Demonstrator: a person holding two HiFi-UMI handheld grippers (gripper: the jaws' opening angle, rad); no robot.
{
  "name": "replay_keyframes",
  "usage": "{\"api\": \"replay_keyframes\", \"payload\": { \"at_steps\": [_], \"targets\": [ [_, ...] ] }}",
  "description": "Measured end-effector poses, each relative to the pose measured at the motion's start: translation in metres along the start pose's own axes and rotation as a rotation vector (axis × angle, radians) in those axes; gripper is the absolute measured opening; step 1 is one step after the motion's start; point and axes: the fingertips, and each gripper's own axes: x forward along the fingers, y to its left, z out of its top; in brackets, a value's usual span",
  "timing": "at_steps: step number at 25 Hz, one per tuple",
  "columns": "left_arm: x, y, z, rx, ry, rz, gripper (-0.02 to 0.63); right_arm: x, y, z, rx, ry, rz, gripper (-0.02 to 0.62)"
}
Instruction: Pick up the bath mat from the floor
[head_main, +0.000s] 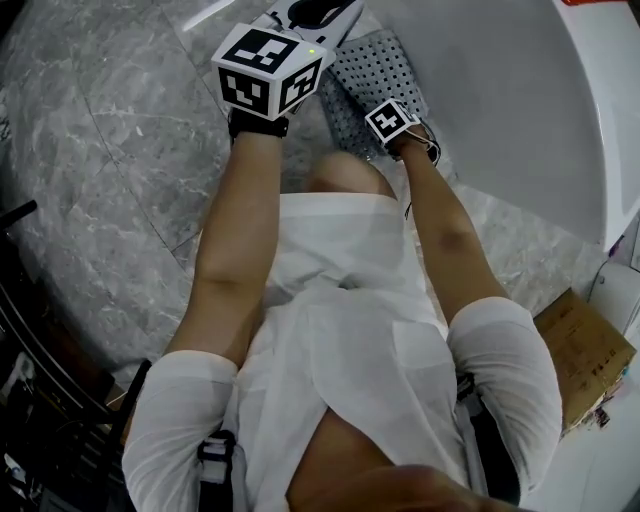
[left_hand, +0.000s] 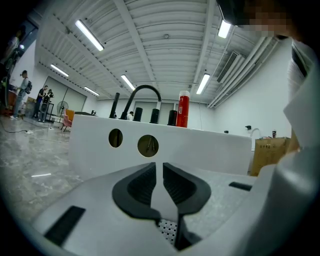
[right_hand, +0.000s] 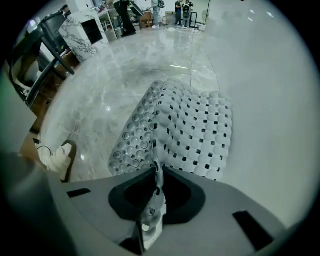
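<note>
1. Hidden or cut off: in the head view the left gripper (head_main: 318, 14) runs off the top edge, and its marker cube (head_main: 268, 68) covers most of its body. The bath mat (head_main: 375, 72) shows only as a grey perforated patch between the two cubes. The right gripper (head_main: 398, 135) has its jaws concealed beneath its own cube (head_main: 393, 119) and the hand. In the left gripper view only a small scrap of the mat (left_hand: 168, 230) is visible.

2. Mat and claws: the left gripper (left_hand: 159, 185) has its jaws drawn in to a thin slit, and the perforated scrap sits at their root. It points at the white bathtub (left_hand: 200, 145), where a black faucet (left_hand: 142, 95) and a red bottle (left_hand: 183, 109) stand on the rim. The right gripper (right_hand: 157, 192) is clenched on the near edge of the mat (right_hand: 195, 125). The mat spreads away from the jaws, folded along its length. Its left half shows suction cups and lies towards the marble floor (right_hand: 115, 75). Its right half leans against the tub wall (right_hand: 270, 100).

3. Arms: both bare forearms reach forward and down, close together. The left one is over the floor (head_main: 110, 150) and the right one is nearer the tub (head_main: 500, 110). A cardboard box (head_main: 585, 350) stands at the far right.
</note>
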Motion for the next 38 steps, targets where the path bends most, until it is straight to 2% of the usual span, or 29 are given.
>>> {"api": "replay_keyframes", "payload": {
  "at_steps": [15,19,23,26,29,35,38],
  "targets": [
    [0.017,-0.008,-0.011,-0.011,0.014,-0.036,0.049,-0.1,-0.032,0.028,0.043,-0.143,-0.006,0.051],
    [0.017,-0.004,-0.013,-0.014,0.016,-0.03,0.049,-0.129,-0.042,0.043,0.053,-0.242,-0.051,0.048],
    [0.017,-0.005,-0.007,-0.023,-0.003,-0.029,0.049,-0.166,-0.047,0.064,0.033,-0.396,-0.113,0.044],
    [0.021,-0.01,-0.012,-0.026,0.012,-0.05,0.049,-0.18,-0.052,0.069,0.094,-0.475,-0.138,0.043],
    [0.026,-0.014,-0.02,-0.026,0.036,-0.068,0.049,-0.198,-0.056,0.077,0.127,-0.551,-0.129,0.043],
    [0.032,-0.014,-0.031,-0.04,0.069,-0.078,0.052,-0.233,-0.055,0.095,0.062,-0.592,-0.146,0.043],
    [0.036,-0.018,-0.034,-0.024,0.084,-0.094,0.08,-0.251,-0.051,0.105,0.023,-0.627,-0.152,0.043]
  ]
}}
